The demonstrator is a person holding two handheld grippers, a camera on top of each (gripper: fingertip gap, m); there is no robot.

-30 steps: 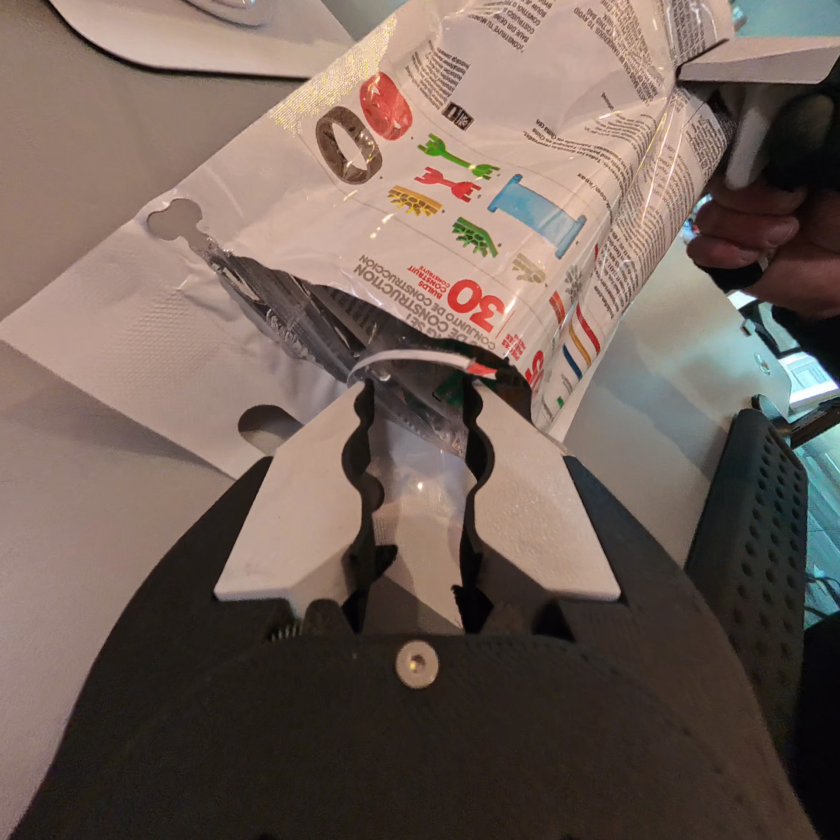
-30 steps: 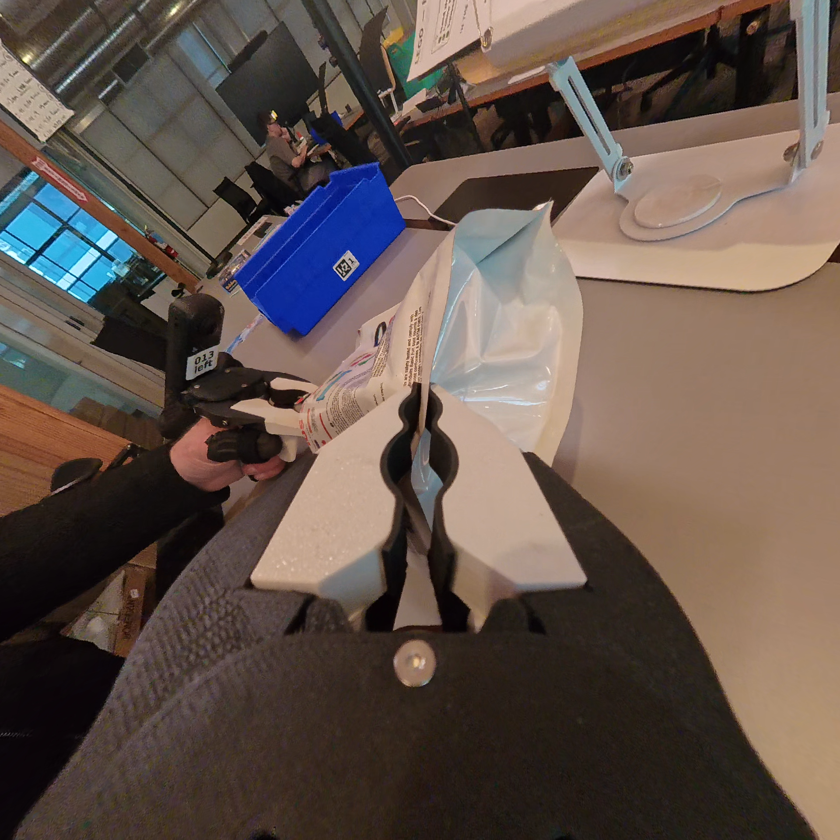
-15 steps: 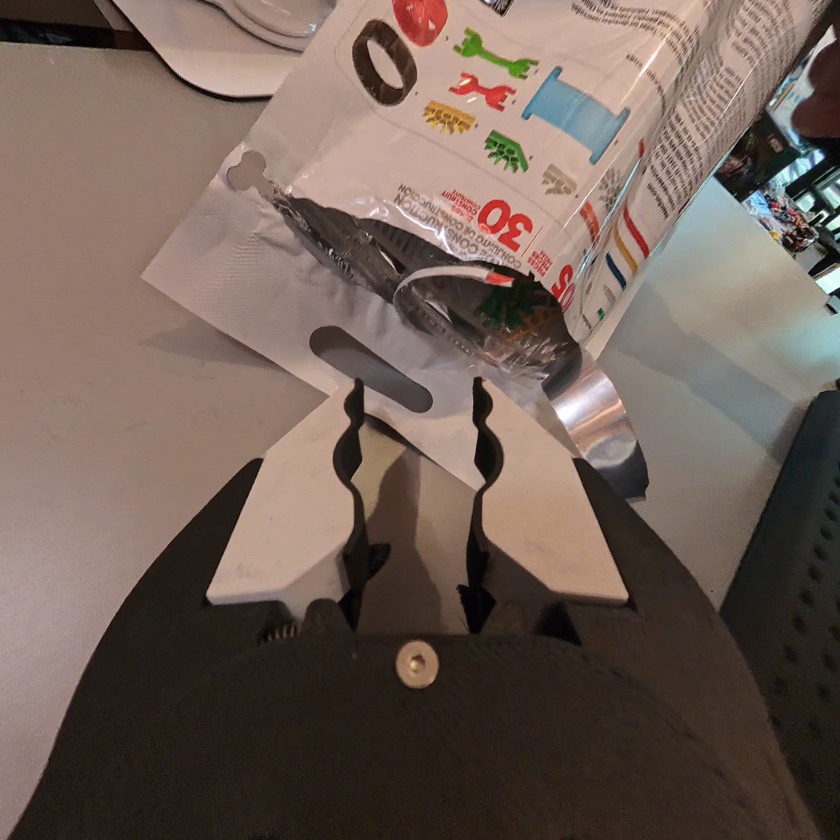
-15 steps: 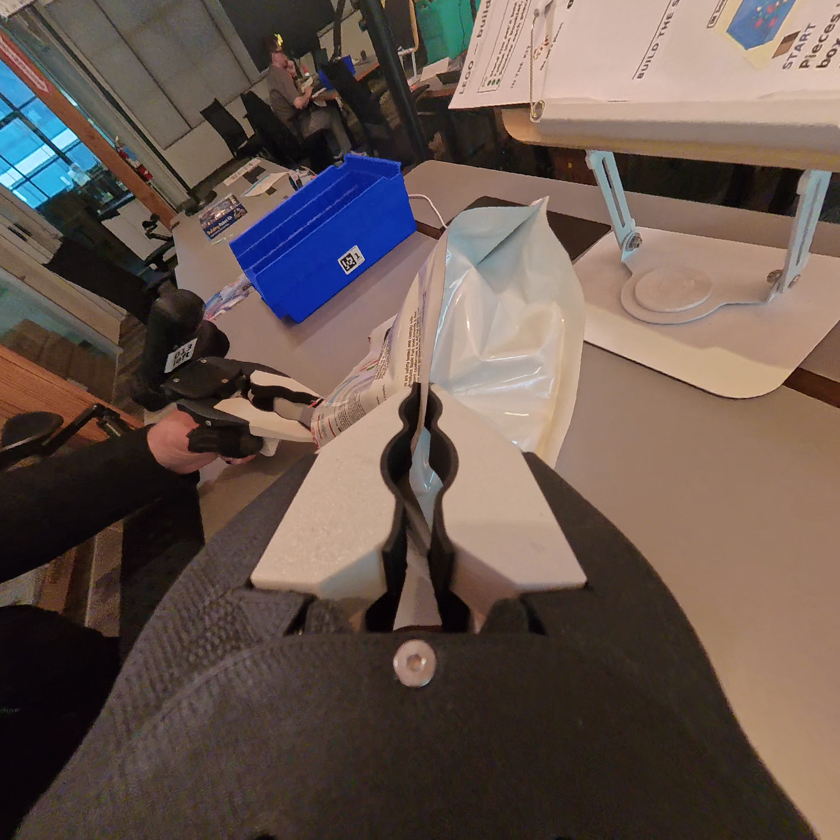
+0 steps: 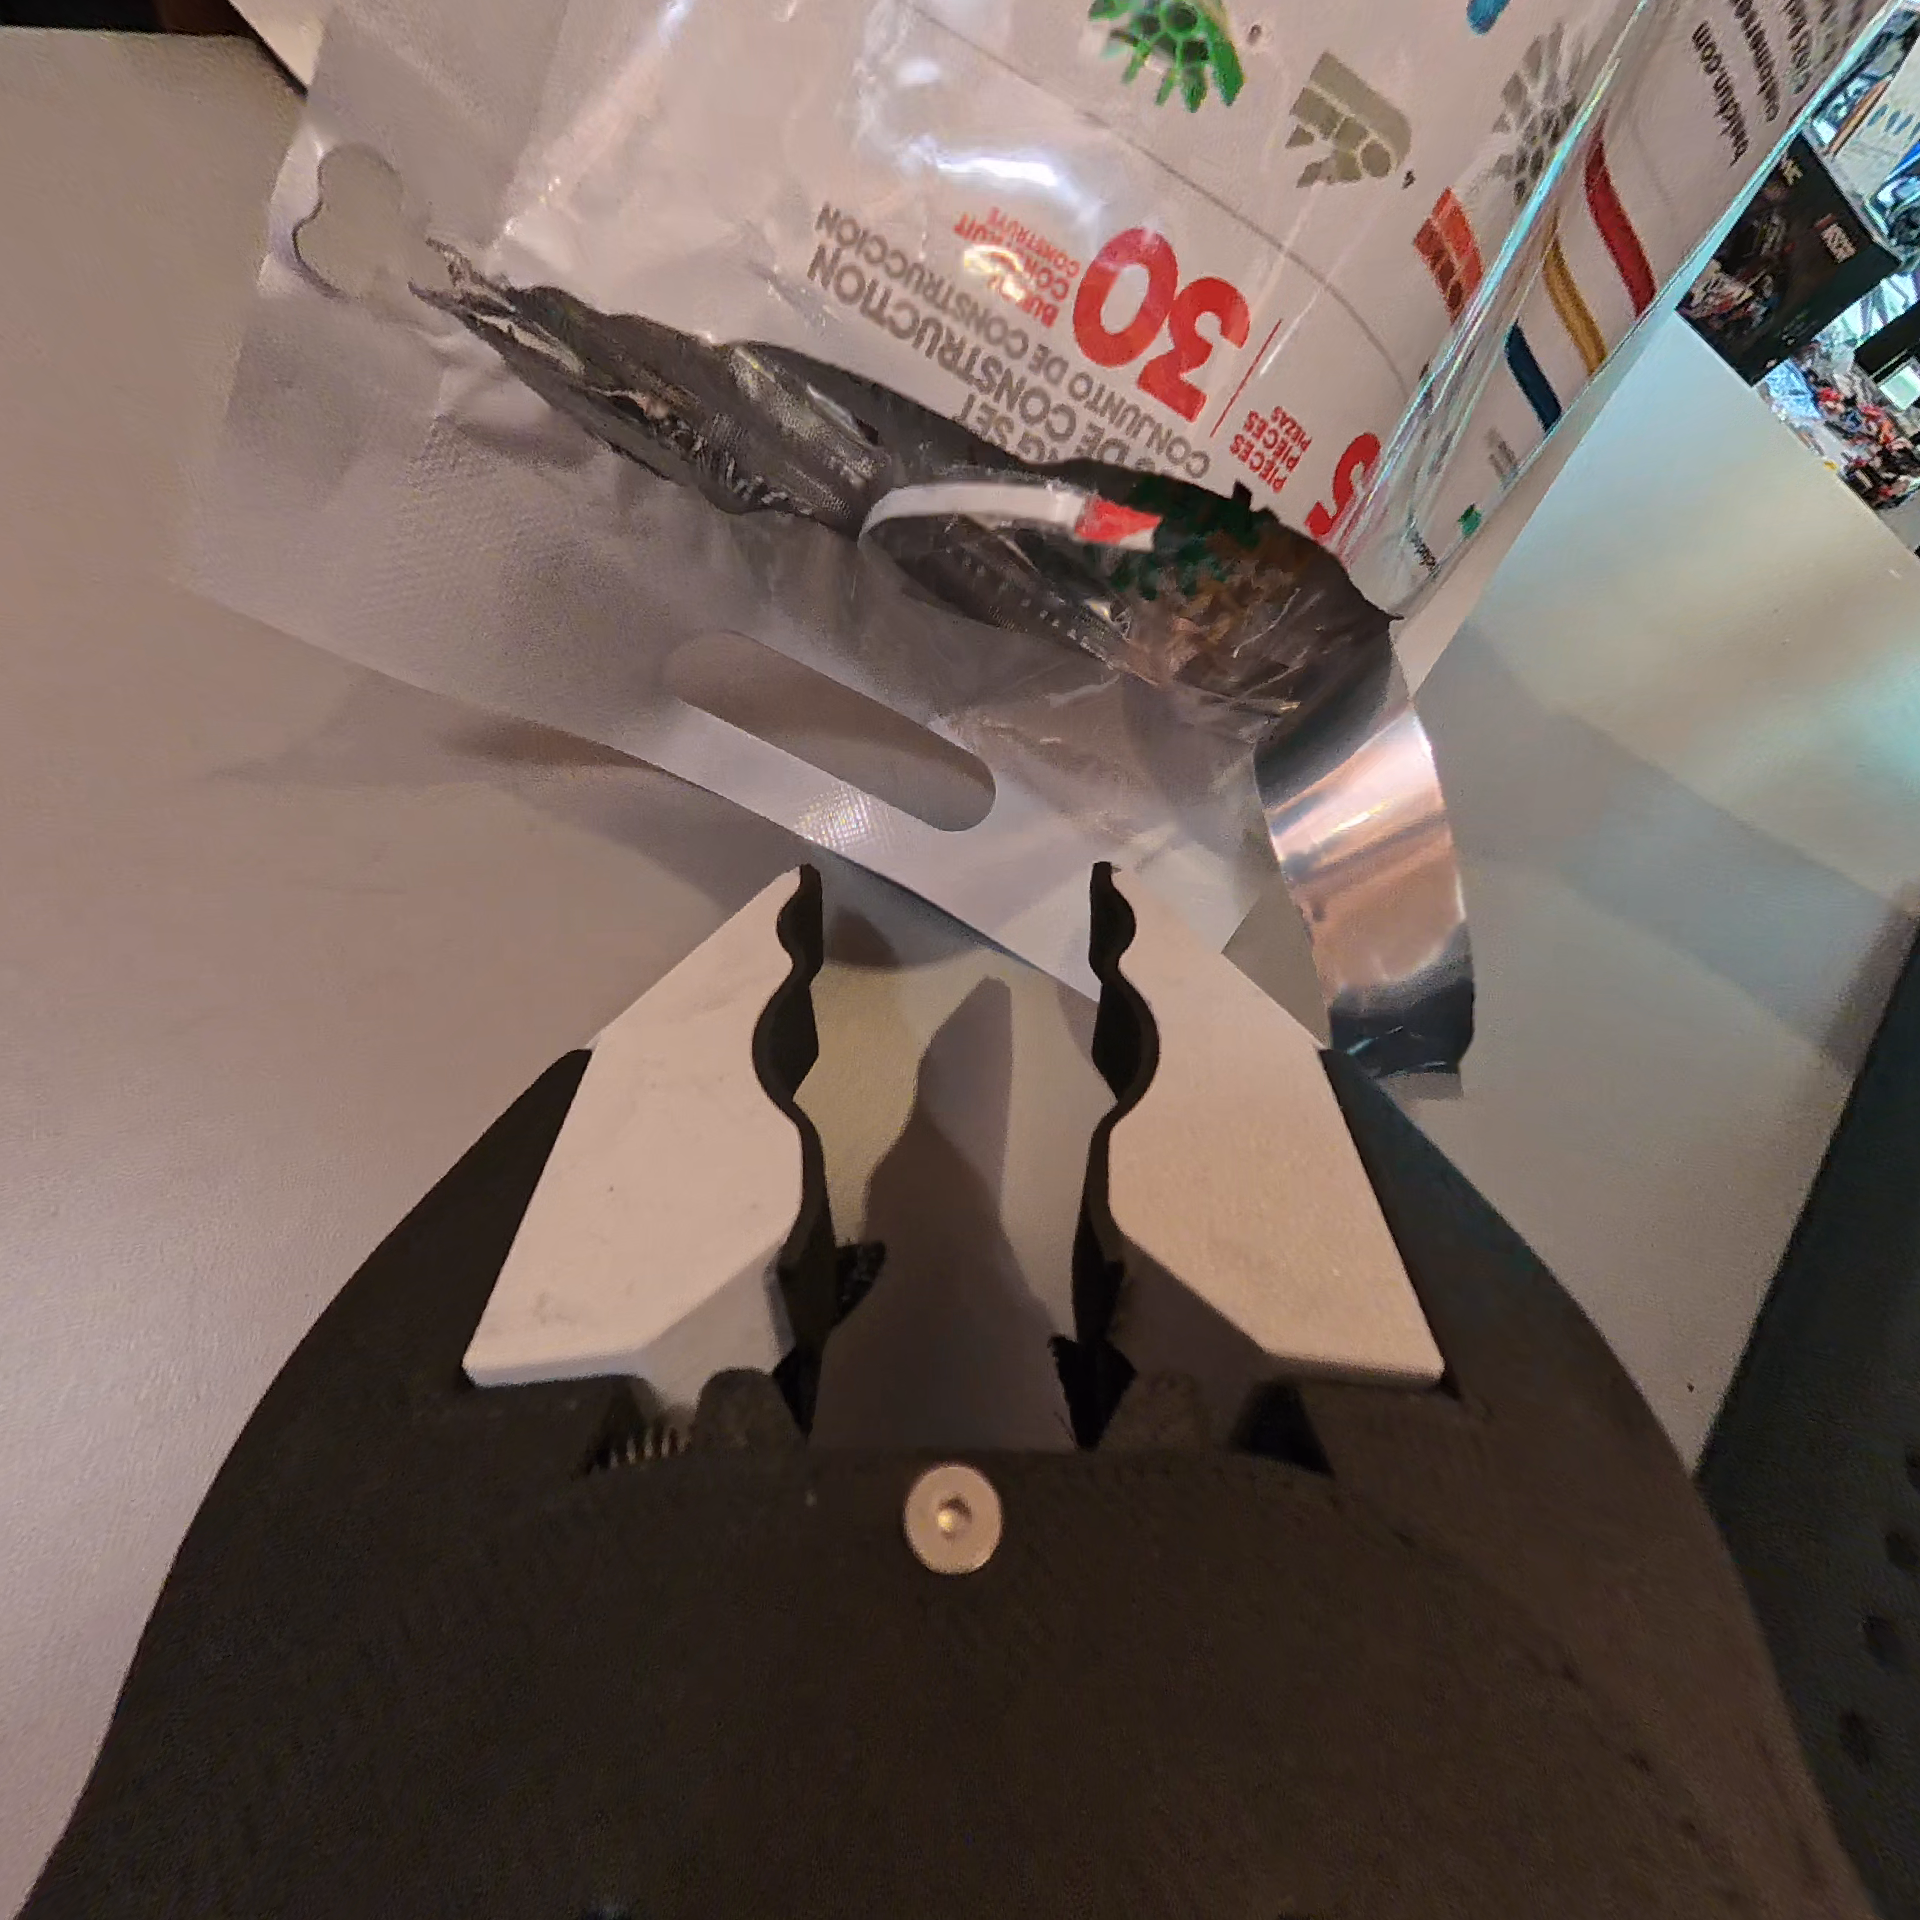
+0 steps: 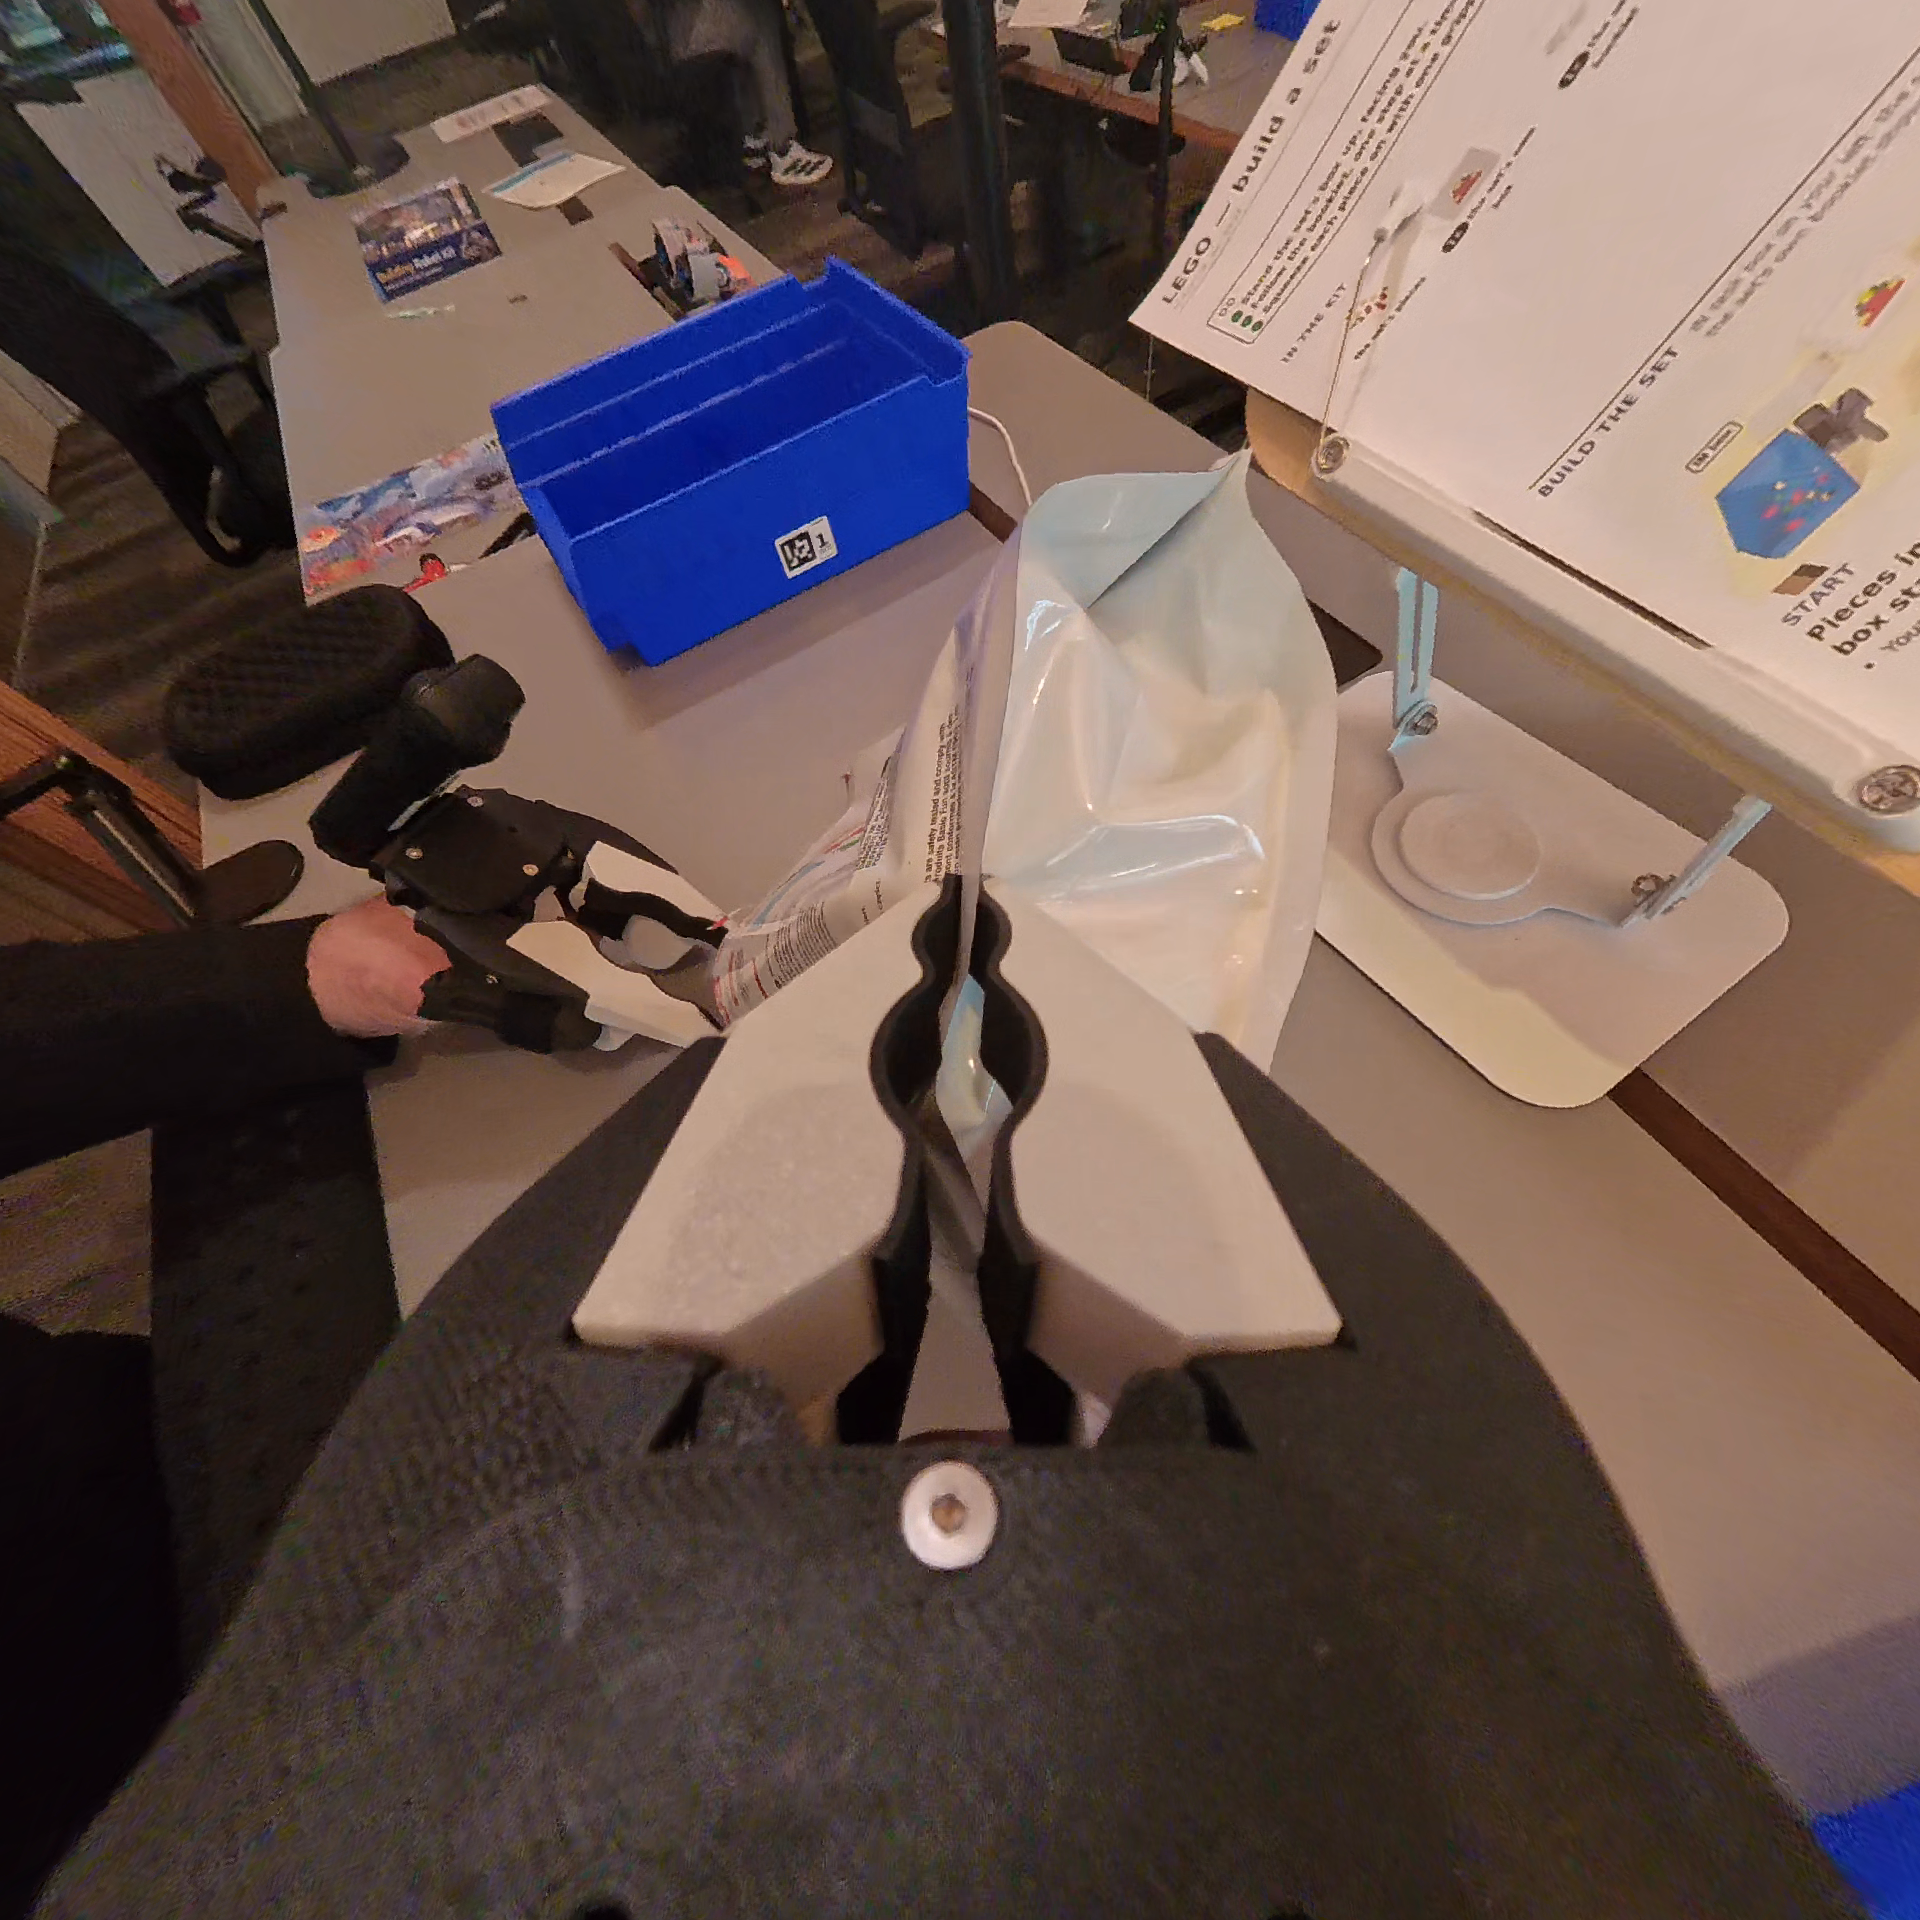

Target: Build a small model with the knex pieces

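A white printed plastic bag with a torn, dark opening hangs tilted over the grey table. Its slotted top flap lies just ahead of my left gripper, which is open and empty. The flap's corner reaches between its tips. A silver foil strip curls off the bag beside the right finger. My right gripper is shut on the bag's other end and holds it up. The left gripper also shows in the right wrist view, low at the bag's lower end, held by a hand.
A blue bin stands on the table behind the bag. A tilted board with printed sheets rests on a white stand base at the right. A black padded chair arm is at the left table edge. Across from one pair of fingers to the other is roughly 25 cm. My right tips are roughly 35 cm from the white stand base.
My left gripper has drawn back out of the bag's torn mouth to the flap's edge. My right gripper has lifted and swung with the bag still held, so the bag stands steeper.
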